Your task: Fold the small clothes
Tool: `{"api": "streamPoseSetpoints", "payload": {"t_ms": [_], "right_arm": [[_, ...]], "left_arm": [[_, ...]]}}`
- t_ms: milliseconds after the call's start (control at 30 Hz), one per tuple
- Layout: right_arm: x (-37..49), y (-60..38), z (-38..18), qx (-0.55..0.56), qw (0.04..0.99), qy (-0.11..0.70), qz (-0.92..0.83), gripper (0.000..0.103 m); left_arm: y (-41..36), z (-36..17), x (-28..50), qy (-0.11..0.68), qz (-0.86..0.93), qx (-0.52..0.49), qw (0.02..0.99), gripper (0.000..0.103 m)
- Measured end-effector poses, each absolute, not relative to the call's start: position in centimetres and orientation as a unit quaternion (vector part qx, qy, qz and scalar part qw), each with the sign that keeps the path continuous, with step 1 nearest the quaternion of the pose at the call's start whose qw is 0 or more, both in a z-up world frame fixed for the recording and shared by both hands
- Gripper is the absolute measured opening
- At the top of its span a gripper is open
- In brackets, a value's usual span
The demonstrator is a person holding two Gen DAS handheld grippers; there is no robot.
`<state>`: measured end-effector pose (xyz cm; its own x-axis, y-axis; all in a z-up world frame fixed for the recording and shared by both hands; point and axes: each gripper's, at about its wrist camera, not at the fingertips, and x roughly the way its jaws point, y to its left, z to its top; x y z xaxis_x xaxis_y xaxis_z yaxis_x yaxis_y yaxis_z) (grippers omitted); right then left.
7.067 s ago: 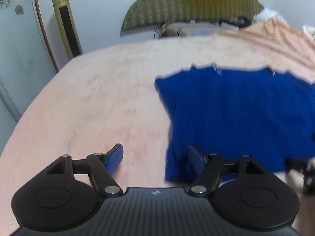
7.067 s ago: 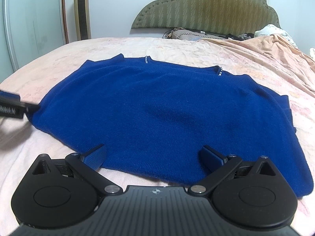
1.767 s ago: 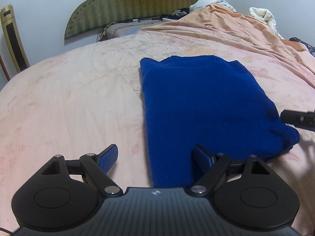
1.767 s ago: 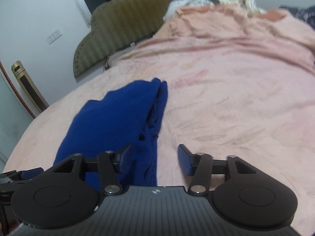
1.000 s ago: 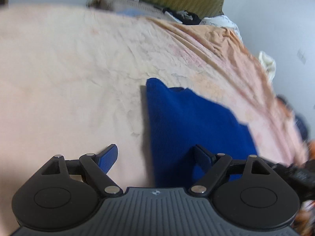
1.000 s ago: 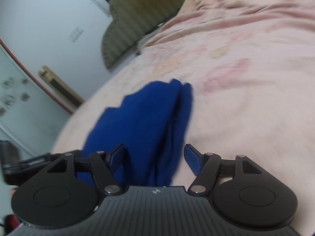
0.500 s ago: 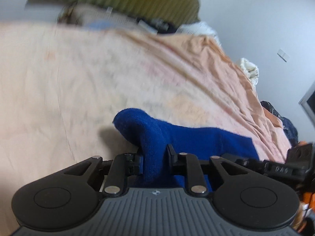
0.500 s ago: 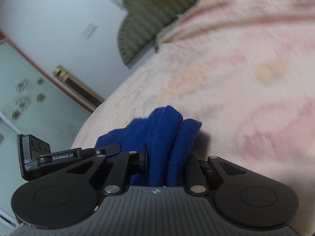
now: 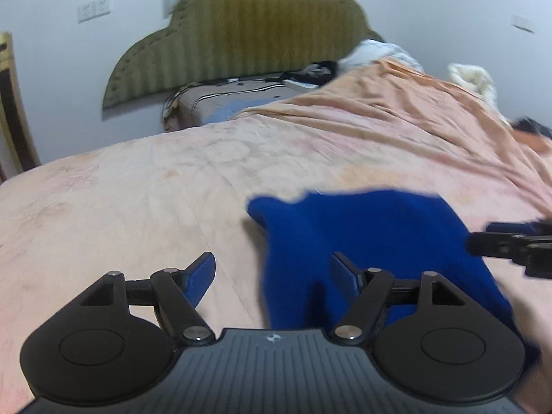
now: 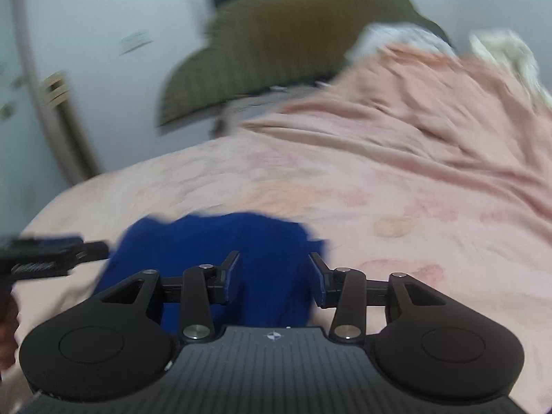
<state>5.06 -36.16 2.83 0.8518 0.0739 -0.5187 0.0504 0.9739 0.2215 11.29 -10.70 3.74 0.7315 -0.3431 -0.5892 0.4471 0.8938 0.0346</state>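
A folded blue knit garment [image 9: 372, 241] lies on the pink bedspread [image 9: 138, 200]. My left gripper [image 9: 272, 269] is open and empty, its right finger over the garment's near left edge. The right gripper's tip shows at the right edge of this view [image 9: 510, 245]. In the right wrist view the garment [image 10: 220, 241] lies just ahead, and my right gripper [image 10: 274, 276] is open and empty above its near right part. The left gripper's tip pokes in from the left [image 10: 51, 255]. The right wrist view is blurred by motion.
A green padded headboard [image 9: 241, 34] stands at the far end, with a pillow and dark items [image 9: 241, 96] below it. A rumpled peach blanket [image 9: 431, 110] covers the bed's right side. A gold tower fan [image 9: 10, 103] stands at the left by the wall.
Half a second ago both grippers were shut on the garment's folded edges. Both have opened and let go, and the garment lies folded smaller on the bed.
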Motion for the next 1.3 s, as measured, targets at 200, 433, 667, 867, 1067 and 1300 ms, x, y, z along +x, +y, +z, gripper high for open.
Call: {"api": "streamPoseSetpoints", "payload": {"t_ms": [200,433,667,867,1067,1300], "right_arm": [[3.2,-33.8,0.1,0.059,0.931,0.357,-0.052,0.072],[-3.6,-31.1,2.4,0.084,0.947,0.297,-0.084,0.095],[-7.2,-27.8,1.7,0.095,0.940,0.318,-0.073,0.102],[-8.8,-26.3,0.7,0.078,0.938,0.331,-0.075,0.103],[-9.6,-25.6,0.1,0.063,0.936,0.337,-0.079,0.103],[-9.8,-25.7,-0.2,0.055,0.935,0.341,-0.081,0.103]], "left_arm": [[-11.6,1.1,7.3,0.314,-0.157,0.128,0.928,0.073],[-9.6,2.1,2.5,0.342,-0.162,0.077,0.922,0.078],[-8.2,0.4,-1.2,0.379,-0.159,0.056,0.910,0.078],[-7.0,-0.2,-2.4,0.387,-0.145,0.054,0.909,0.078],[-7.1,-0.6,-3.1,0.390,-0.144,0.078,0.906,0.082],[-7.2,-0.9,-3.2,0.386,-0.138,0.084,0.909,0.089]]}}
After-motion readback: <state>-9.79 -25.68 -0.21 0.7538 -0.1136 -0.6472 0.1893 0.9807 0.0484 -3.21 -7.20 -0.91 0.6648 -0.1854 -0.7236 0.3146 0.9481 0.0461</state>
